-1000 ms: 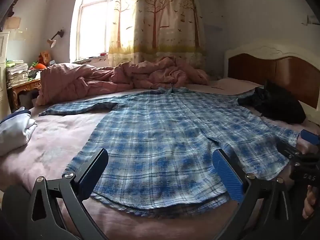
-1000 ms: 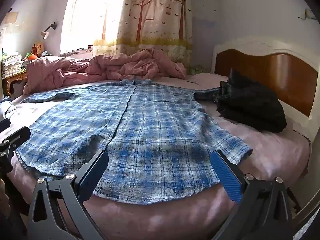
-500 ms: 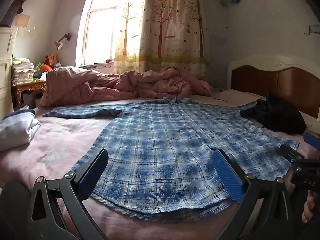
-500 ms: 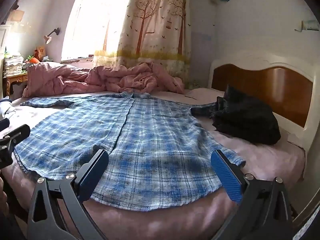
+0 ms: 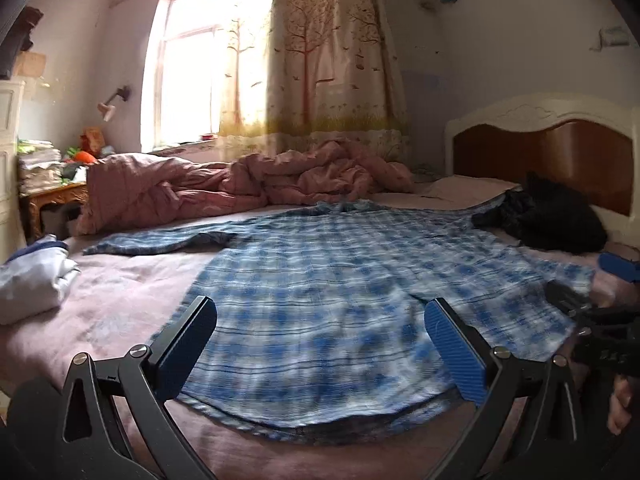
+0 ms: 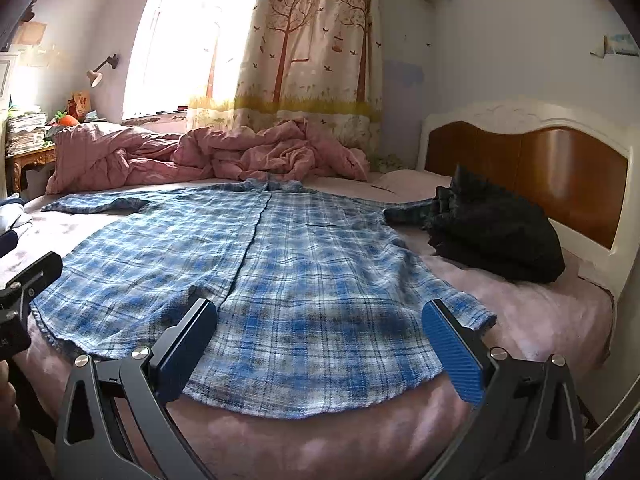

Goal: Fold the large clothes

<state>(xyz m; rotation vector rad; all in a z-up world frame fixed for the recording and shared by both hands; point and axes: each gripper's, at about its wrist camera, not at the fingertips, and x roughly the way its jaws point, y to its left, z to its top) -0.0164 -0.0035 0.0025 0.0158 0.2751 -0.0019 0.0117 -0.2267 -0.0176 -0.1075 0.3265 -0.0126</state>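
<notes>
Blue-and-white plaid cotton shirt [image 6: 304,280] lies spread flat, front up with its button placket running down the middle, across the pink-sheeted bed [image 6: 532,312]; its hem sits at the near edge and its collar points toward the window. No fold appears to be made yet, so the job looks to be at its very start: both tools hover just short of the hem, neither touching cloth. The left gripper [image 5: 320,344] has its blue-padded fingers wide apart and empty, and the right gripper [image 6: 320,344] is likewise spread and holds nothing. A sensible next move would be to bring each tool down onto a side edge or a sleeve and pinch a single layer, then carry it inward toward the placket; thin fabric on a soft mattress may bunch, so the pinch needs to be shallow and clean. One long sleeve [image 5: 160,242] stretches out to the left, while the other runs toward a heap of black clothing [image 6: 496,236] by the wooden headboard [image 6: 560,172]. A rumpled pink quilt [image 5: 248,180] fills the far side beneath a tree-printed curtain [image 5: 320,60].
</notes>
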